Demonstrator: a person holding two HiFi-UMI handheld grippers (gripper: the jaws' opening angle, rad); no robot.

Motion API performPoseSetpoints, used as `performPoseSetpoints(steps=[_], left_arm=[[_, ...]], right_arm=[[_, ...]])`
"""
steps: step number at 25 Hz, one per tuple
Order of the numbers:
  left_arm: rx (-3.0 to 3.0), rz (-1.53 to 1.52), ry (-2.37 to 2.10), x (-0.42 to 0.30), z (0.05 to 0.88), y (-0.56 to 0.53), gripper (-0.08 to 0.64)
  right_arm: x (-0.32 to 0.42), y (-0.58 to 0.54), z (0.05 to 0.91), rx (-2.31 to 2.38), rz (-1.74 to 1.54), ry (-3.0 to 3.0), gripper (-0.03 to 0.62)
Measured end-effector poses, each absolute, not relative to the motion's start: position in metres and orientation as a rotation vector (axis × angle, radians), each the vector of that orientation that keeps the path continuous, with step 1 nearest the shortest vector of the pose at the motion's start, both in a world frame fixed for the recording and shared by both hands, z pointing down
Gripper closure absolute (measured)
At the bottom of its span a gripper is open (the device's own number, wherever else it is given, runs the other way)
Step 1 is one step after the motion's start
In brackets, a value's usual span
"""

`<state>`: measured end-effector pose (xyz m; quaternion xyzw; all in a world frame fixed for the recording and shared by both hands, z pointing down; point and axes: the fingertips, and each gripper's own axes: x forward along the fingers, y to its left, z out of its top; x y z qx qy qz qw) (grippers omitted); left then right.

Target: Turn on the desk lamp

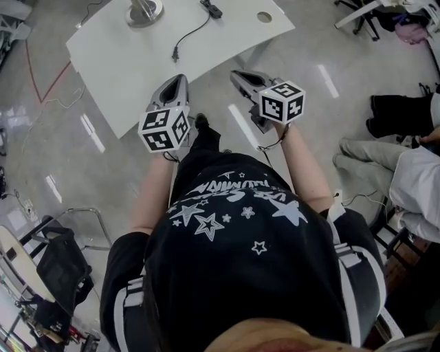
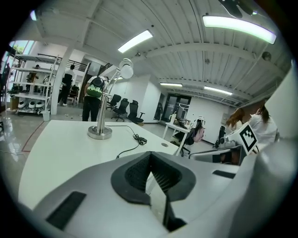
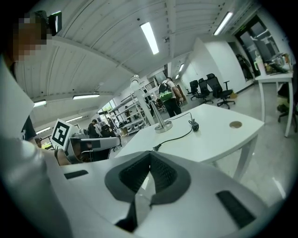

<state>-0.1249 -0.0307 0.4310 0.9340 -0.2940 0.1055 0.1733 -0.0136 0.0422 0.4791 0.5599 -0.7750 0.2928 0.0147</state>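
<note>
The desk lamp stands at the far side of a white table (image 1: 137, 75): a round metal base (image 1: 144, 11) (image 2: 100, 133) (image 3: 163, 127), an upright pole and a white head (image 2: 125, 69). Its black cord carries an inline switch (image 1: 210, 8) (image 2: 140, 138) (image 3: 193, 124) and ends in a loose plug (image 1: 175, 53) (image 3: 156, 148) lying on the tabletop. My left gripper (image 1: 180, 81) (image 2: 150, 155) and right gripper (image 1: 237, 74) (image 3: 150, 155) hover side by side at the table's near edge, well short of the lamp. Both are shut with nothing between the jaws.
A round cable hole (image 1: 265, 16) (image 3: 235, 124) sits near the table's right corner. Seated people (image 1: 402, 175) are at the right, a chair with a black bag (image 1: 62, 265) at the left. Beyond the table are shelves (image 2: 28, 88), office chairs and a standing person (image 2: 94, 95).
</note>
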Motion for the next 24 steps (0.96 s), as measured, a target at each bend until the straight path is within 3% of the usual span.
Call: performPoseSetpoints(steps=[24], left_arm=[[2.81,0.183,-0.632,-0.115,0.388,0.102,0.549]], right_arm=[[-0.012,0.172,0.463,1.89,0.795,-2.417,0.586]])
